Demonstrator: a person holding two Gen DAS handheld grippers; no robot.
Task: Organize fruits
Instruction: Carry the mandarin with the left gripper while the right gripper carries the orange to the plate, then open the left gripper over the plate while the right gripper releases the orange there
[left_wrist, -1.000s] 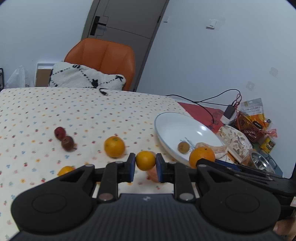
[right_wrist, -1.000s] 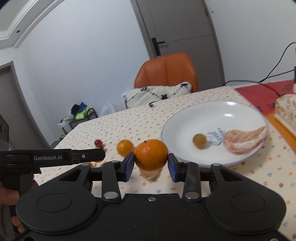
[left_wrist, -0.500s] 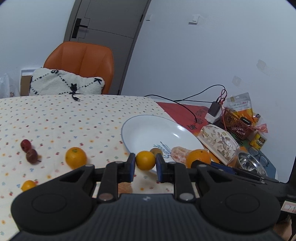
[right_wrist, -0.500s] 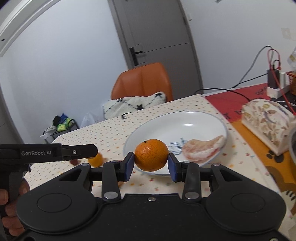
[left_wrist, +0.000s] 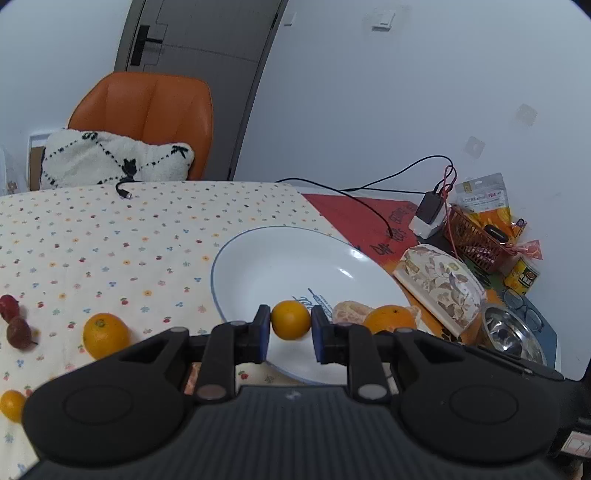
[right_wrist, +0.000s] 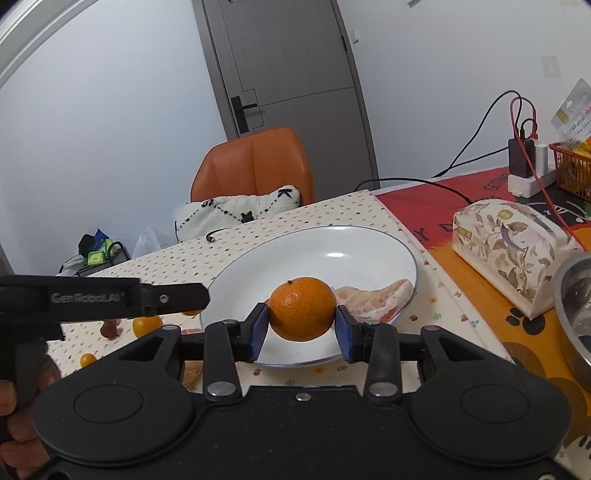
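My left gripper (left_wrist: 290, 334) is shut on a small orange citrus (left_wrist: 290, 319) and holds it over the near rim of the white plate (left_wrist: 280, 258). My right gripper (right_wrist: 301, 328) is shut on a larger mandarin (right_wrist: 302, 308), also over the plate (right_wrist: 332, 254). That mandarin shows in the left wrist view (left_wrist: 388, 319) beside a peeled fruit piece (left_wrist: 349, 312). The peeled piece (right_wrist: 373, 300) lies in the plate's right side. On the cloth lie an orange (left_wrist: 105, 335), two dark red fruits (left_wrist: 14, 323) and a small yellow fruit (left_wrist: 12, 405).
A floral tissue box (right_wrist: 513, 254) and a steel bowl (right_wrist: 576, 314) stand right of the plate. A red basket (left_wrist: 472, 240), a charger with cables (left_wrist: 428, 214) and a can (left_wrist: 522, 275) sit at the far right. An orange chair (left_wrist: 147, 118) with a cushion stands behind the table.
Both grippers have moved right with their fruit, from above the cloth to above the plate. The small brownish fruit seen in the plate earlier is now hidden.
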